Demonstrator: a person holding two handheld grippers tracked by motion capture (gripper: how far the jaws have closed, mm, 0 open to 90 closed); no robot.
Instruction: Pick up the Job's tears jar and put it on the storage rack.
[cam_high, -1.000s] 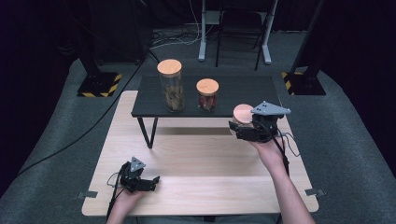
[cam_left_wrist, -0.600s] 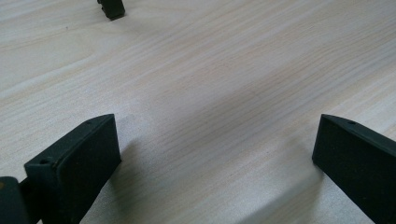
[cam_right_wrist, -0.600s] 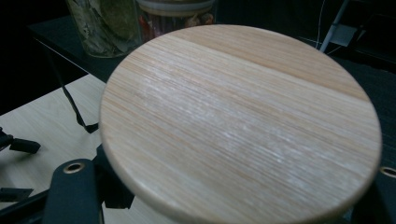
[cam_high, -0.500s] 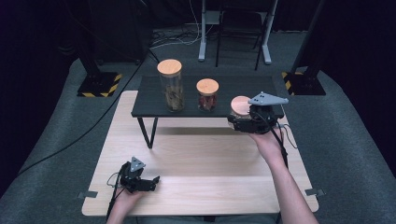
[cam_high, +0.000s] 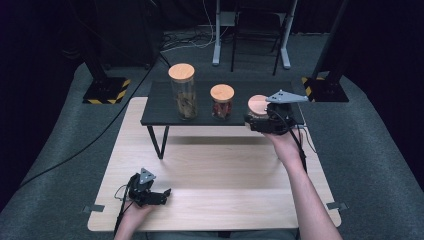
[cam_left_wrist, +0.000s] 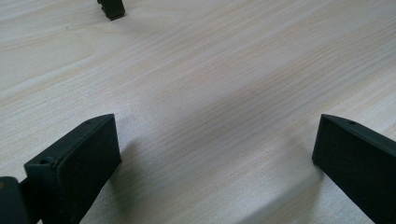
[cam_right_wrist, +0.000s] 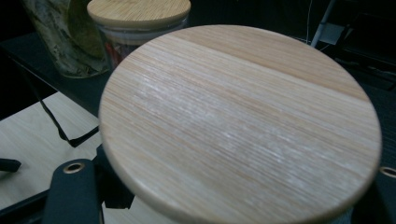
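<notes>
Since the earlier frames the right tongs (cam_high: 261, 120) have carried the wood-lidded jar (cam_high: 258, 105) up and away from the person, from in front of the black riser shelf (cam_high: 160, 107) to its right-hand end; the left tongs (cam_high: 159, 196) have stayed where they were on the tabletop (cam_high: 225, 165). In the high view the jar sits at the level of the shelf top, in line with the short jar (cam_high: 222, 101) and the tall jar (cam_high: 182, 90) already standing there, just to the right of the short one and apart from it. Whether its base touches the shelf cannot be told. The right tongs are closed about the jar's body below the lid; in the right gripper view the round lid (cam_right_wrist: 243, 121) covers the grip, with the short jar (cam_right_wrist: 140, 18) and the tall jar (cam_right_wrist: 60, 37) beyond it. The left tongs stand wide open over bare wood, one pad (cam_left_wrist: 84, 158) at each side of the left gripper view, holding nothing. The relation that governs the coming move is vertical: the jar's long axis stands upright, and the free shelf surface lies directly beneath and slightly beyond it. The right hand (cam_high: 285, 147) alone is near; the left is well apart, at the near edge of the tabletop. Judged from this, the jar is about to be set down as third in the row.
</notes>
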